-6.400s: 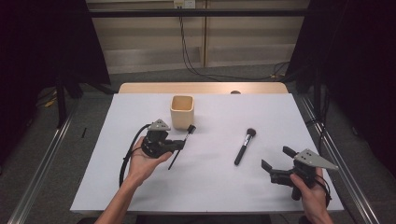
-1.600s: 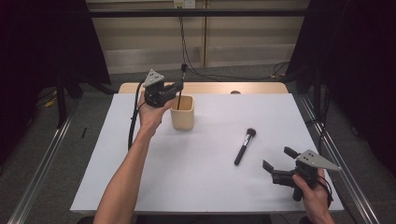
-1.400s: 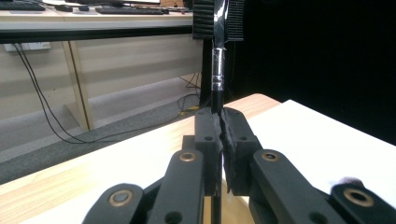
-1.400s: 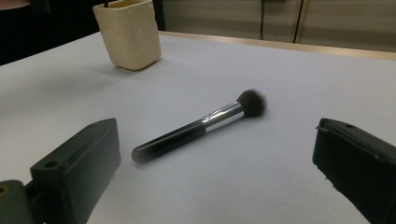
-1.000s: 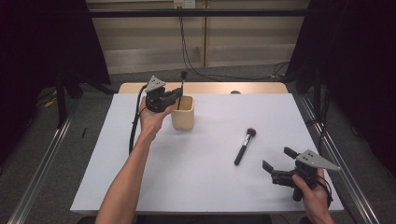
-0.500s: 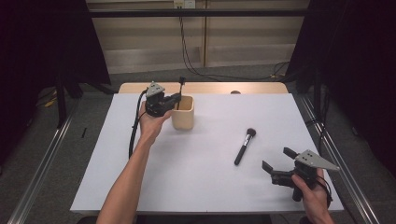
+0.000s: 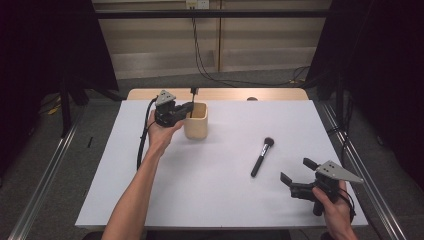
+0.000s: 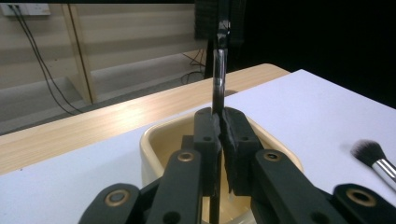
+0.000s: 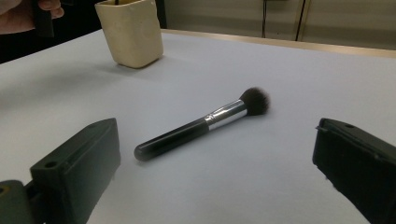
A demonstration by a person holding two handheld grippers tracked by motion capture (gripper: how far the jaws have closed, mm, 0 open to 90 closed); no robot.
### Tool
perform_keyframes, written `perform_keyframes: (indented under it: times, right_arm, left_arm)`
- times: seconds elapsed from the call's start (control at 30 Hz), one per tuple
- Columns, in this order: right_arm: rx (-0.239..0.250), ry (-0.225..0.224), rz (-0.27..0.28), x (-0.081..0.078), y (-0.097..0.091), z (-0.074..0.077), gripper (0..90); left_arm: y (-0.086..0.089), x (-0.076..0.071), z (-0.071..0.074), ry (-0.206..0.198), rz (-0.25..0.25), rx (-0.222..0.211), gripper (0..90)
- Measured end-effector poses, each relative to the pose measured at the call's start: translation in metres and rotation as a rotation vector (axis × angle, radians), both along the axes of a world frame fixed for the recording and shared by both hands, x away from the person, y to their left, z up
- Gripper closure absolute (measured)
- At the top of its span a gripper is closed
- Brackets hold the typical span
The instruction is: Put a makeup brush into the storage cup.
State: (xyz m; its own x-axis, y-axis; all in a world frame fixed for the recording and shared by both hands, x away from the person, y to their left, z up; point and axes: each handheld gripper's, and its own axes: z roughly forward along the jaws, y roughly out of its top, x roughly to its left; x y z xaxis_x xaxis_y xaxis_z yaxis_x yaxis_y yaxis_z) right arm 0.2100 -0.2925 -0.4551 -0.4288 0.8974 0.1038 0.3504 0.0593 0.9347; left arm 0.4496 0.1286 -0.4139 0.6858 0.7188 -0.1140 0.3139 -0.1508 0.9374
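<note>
A beige cup stands at the back left of the white table. My left gripper reaches over the cup's rim from the left and is shut on a thin black brush that stands upright in the cup. In the left gripper view the pads pinch the handle of the thin brush above the cup. A thicker black makeup brush lies right of centre. My right gripper rests open near the front right; its jaws frame the makeup brush from a distance.
A wooden strip runs along the table's far edge. Metal floor rails flank the table. Cables hang at the back wall. The left gripper's cable trails along the forearm.
The left gripper carried the thin brush from the table's front left to the cup and has lowered it into the cup over the last second. The right gripper and makeup brush stayed put.
</note>
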Motion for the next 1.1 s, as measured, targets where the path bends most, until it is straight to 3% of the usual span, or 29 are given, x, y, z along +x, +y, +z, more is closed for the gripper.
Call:
perform_keyframes:
  times: [0.2,0.4,0.5,0.67,0.83,1.1]
  right_arm:
    - [0.008,0.002,-0.005,0.000,0.000,0.000,0.7]
    - [0.003,0.001,-0.003,0.000,0.000,0.000,0.7]
    - [0.003,0.000,-0.004,0.000,0.000,0.000,0.7]
    - [0.002,0.001,-0.003,0.000,0.000,0.000,0.7]
    - [0.002,0.000,-0.005,0.000,0.000,0.000,0.7]
    - [0.002,-0.001,-0.009,0.001,-0.001,0.000,0.7]
  left_arm:
    - [0.000,-0.002,-0.001,0.001,-0.013,-0.006,78.3]
    - [0.002,-0.005,-0.002,0.029,-0.019,-0.011,67.1]
    - [0.002,-0.007,0.000,0.049,-0.010,-0.023,55.1]
    - [0.005,-0.009,0.005,0.048,-0.005,-0.039,39.4]
    - [0.014,-0.009,0.008,0.085,0.047,-0.046,18.1]
    - [0.022,-0.016,0.011,0.070,0.043,-0.053,4.7]
